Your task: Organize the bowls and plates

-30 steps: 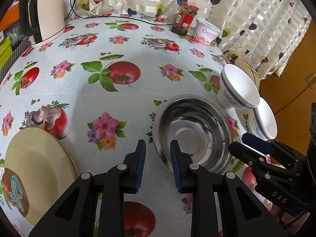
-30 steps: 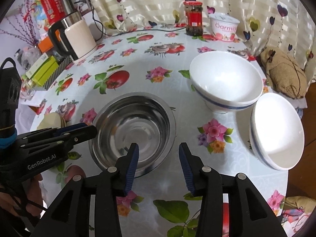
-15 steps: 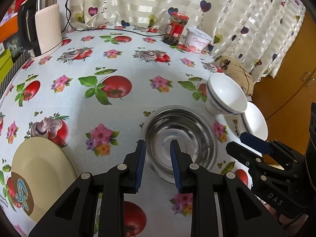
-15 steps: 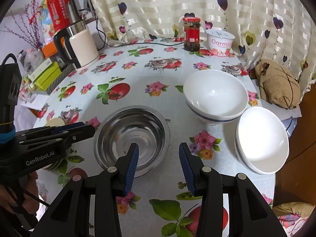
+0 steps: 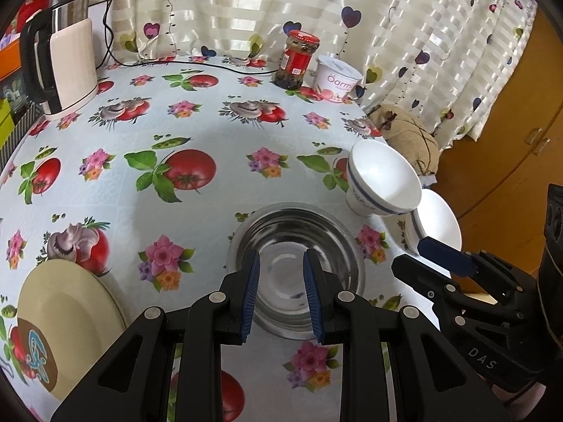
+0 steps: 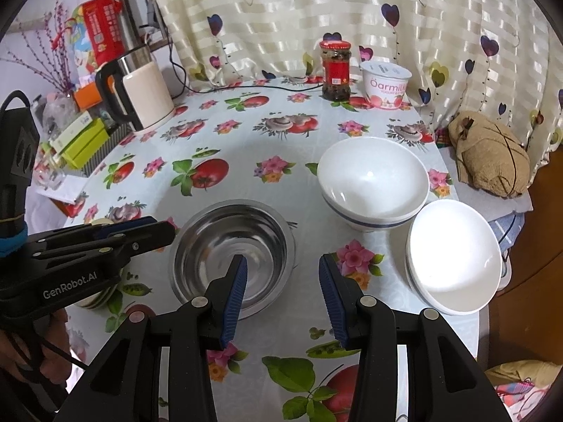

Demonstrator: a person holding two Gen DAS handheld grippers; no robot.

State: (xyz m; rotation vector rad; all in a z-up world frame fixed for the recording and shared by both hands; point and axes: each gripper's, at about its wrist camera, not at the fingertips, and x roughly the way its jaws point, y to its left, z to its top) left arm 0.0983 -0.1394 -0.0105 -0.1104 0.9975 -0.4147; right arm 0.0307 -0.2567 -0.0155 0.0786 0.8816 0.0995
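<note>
The left tongs (image 5: 281, 293) and right tongs (image 6: 281, 297) are seen held above a counter (image 5: 218, 133) covered in a cloth printed with tomatoes and flowers, both pairs standing apart with nothing between the blue pads and nothing gripped. Directly beyond both pairs of tongs an empty steel bowl (image 6: 234, 253) is set upright on the cloth, touched by neither. To its right, two white bowls with a blue band are placed: the farther white bowl (image 6: 373, 183) sits nearer the counter's middle, and the nearer white bowl (image 6: 454, 256) is found at the counter's right edge, just beside it; whether the two touch cannot be told. At the left of the left wrist view a cream plate (image 5: 59, 320) with a brown and blue motif is laid near the counter's edge, well apart from the bowls. At the far side, before a striped curtain (image 6: 316, 10) dotted with hearts, a red-lidded jar (image 6: 336, 70) and a yoghurt tub (image 6: 385, 84) are stood side by side, and a cream electric kettle (image 6: 140, 93) is placed at the far left. A brown wrapped bundle (image 6: 492, 154) is seen off the counter's right side
</note>
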